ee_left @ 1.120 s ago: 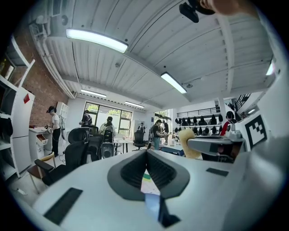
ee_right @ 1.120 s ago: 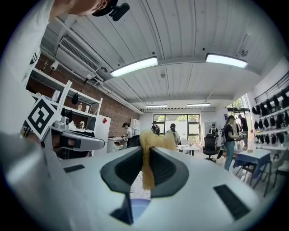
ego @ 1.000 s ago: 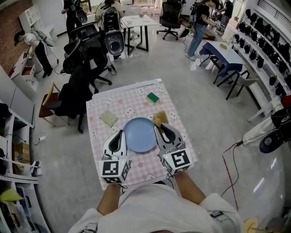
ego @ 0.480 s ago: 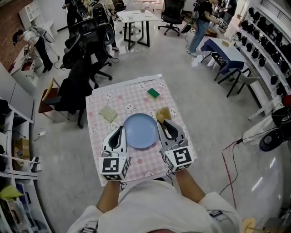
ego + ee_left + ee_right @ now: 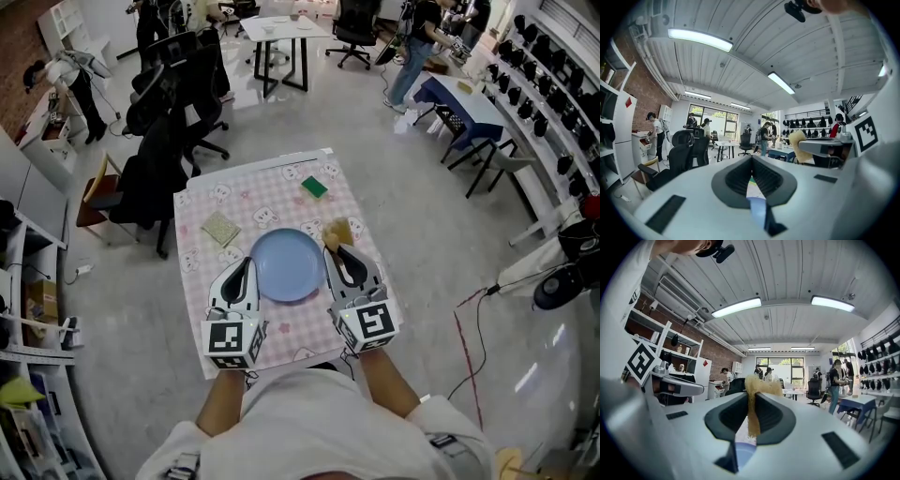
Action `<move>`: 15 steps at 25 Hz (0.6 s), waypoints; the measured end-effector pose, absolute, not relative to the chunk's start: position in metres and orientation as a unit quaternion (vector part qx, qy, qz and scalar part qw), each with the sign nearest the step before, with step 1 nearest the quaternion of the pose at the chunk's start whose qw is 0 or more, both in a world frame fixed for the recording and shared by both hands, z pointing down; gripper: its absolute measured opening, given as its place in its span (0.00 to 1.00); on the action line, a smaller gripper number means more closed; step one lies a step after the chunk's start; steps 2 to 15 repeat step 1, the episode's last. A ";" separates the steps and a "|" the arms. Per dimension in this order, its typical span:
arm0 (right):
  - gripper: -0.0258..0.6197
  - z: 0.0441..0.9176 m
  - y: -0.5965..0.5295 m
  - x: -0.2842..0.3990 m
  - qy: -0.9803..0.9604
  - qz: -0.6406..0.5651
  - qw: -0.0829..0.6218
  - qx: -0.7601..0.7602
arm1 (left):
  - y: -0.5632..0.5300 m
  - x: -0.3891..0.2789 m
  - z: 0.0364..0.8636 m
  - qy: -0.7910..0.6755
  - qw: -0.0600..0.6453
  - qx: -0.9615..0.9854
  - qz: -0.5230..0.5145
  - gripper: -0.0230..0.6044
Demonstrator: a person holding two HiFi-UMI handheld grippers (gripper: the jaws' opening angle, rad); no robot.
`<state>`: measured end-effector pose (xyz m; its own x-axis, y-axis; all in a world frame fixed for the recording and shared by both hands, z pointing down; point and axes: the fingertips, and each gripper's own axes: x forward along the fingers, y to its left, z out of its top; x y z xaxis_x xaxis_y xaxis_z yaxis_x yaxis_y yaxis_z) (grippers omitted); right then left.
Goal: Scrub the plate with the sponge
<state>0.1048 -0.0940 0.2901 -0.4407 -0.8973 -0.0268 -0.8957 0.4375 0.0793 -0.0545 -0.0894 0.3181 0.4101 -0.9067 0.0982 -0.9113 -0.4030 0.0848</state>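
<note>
A round blue plate (image 5: 286,265) lies flat in the middle of the pink checked table (image 5: 197,246). My left gripper (image 5: 246,268) rests at the plate's left rim with its jaws shut; I see nothing pinched between them. In the left gripper view (image 5: 751,161) a sliver of the blue plate (image 5: 757,208) shows below the closed jaws. My right gripper (image 5: 335,253) sits at the plate's right rim, shut on a yellow sponge (image 5: 336,232). The sponge (image 5: 753,390) stands squeezed between the jaws (image 5: 752,401), with the plate (image 5: 743,451) beneath.
A green sponge (image 5: 315,187) lies near the table's far edge and a pale scouring pad (image 5: 222,229) lies left of the plate. Black office chairs (image 5: 173,122) stand beyond the table's far left corner. People stand further back in the room.
The head view has shifted a little. Both grippers keep their places on either side of the plate, and the sponge stays in the right gripper.
</note>
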 end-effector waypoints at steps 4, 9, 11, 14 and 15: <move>0.11 0.289 -0.094 0.105 -0.848 -0.043 0.010 0.529 | -0.090 -0.055 0.318 -0.543 0.063 0.837 0.018 0.05; 0.11 0.289 -0.094 0.105 -0.848 -0.043 0.010 0.529 | -0.090 -0.055 0.318 -0.543 0.063 0.837 0.018 0.05; 0.11 0.289 -0.094 0.105 -0.848 -0.043 0.010 0.529 | -0.090 -0.055 0.318 -0.543 0.063 0.837 0.018 0.05; 0.11 0.289 -0.094 0.105 -0.848 -0.043 0.010 0.529 | -0.090 -0.055 0.318 -0.543 0.063 0.837 0.018 0.05; 0.11 0.289 -0.094 0.105 -0.848 -0.043 0.010 0.529 | -0.090 -0.055 0.318 -0.543 0.063 0.837 0.018 0.05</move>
